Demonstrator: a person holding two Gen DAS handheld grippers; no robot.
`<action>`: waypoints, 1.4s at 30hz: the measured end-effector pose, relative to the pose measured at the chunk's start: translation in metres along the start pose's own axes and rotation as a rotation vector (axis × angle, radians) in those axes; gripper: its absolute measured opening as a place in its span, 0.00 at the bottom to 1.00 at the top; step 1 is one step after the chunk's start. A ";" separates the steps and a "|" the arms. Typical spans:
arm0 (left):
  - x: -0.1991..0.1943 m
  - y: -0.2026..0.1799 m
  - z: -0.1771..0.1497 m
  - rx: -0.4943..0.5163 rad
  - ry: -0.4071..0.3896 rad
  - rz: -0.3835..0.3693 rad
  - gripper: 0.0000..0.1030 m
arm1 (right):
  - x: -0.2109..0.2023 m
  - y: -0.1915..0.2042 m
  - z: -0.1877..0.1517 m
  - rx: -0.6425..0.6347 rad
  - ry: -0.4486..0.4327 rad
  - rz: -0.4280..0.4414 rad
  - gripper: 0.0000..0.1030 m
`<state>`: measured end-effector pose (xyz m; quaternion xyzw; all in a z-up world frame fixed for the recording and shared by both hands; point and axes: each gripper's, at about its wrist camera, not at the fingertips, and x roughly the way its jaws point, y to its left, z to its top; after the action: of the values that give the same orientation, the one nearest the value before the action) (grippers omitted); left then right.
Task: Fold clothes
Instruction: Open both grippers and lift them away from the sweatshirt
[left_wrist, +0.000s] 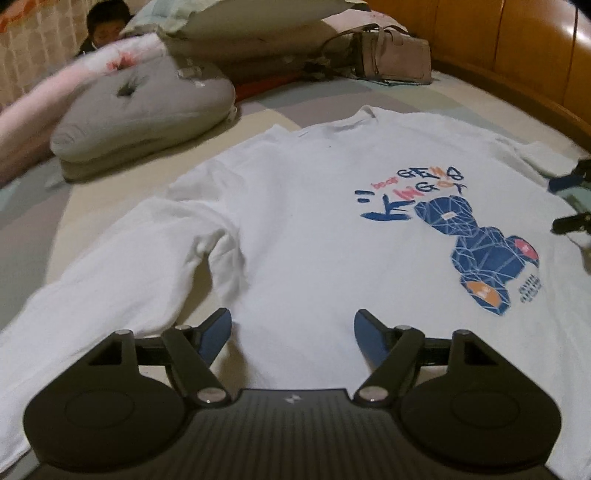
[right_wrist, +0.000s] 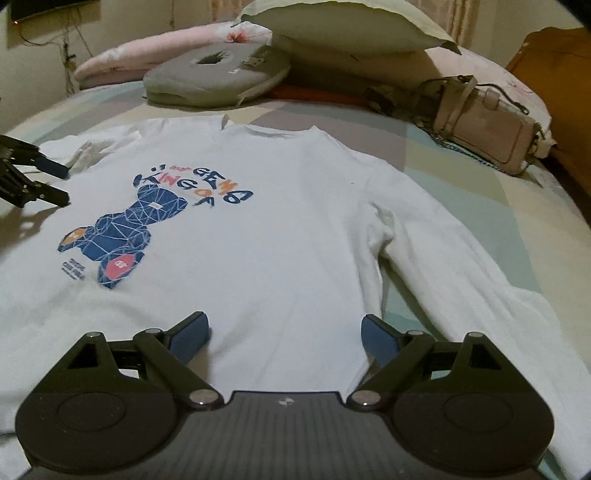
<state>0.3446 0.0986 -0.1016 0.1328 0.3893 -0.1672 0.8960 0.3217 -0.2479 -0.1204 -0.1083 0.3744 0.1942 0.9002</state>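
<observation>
A white long-sleeved shirt with a blue bear print lies flat and face up on the bed, its collar at the far end. My left gripper is open just above the lower left part of the shirt, beside the spread left sleeve. Over the lower right part my right gripper is open too, next to the right sleeve. Each gripper shows open at the edge of the other's view: the right gripper, the left gripper. Neither holds anything.
Behind the collar lie a grey cushion, a beige handbag, stacked pillows and a pink blanket. A wooden bed frame curves along the right. A person sits beyond the cushions.
</observation>
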 end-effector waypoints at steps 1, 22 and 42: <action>-0.010 -0.007 0.001 0.015 -0.013 0.002 0.72 | -0.009 0.007 0.002 -0.012 -0.019 0.003 0.90; -0.095 -0.104 -0.110 -0.071 0.034 -0.079 0.81 | -0.076 0.104 -0.089 0.077 0.008 0.053 1.00; -0.093 -0.156 -0.074 -0.192 0.114 -0.016 0.85 | -0.094 0.111 -0.116 0.177 -0.014 -0.017 1.00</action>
<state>0.1735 0.0021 -0.0986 0.0524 0.4548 -0.1285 0.8797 0.1401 -0.2120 -0.1392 -0.0301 0.3827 0.1535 0.9105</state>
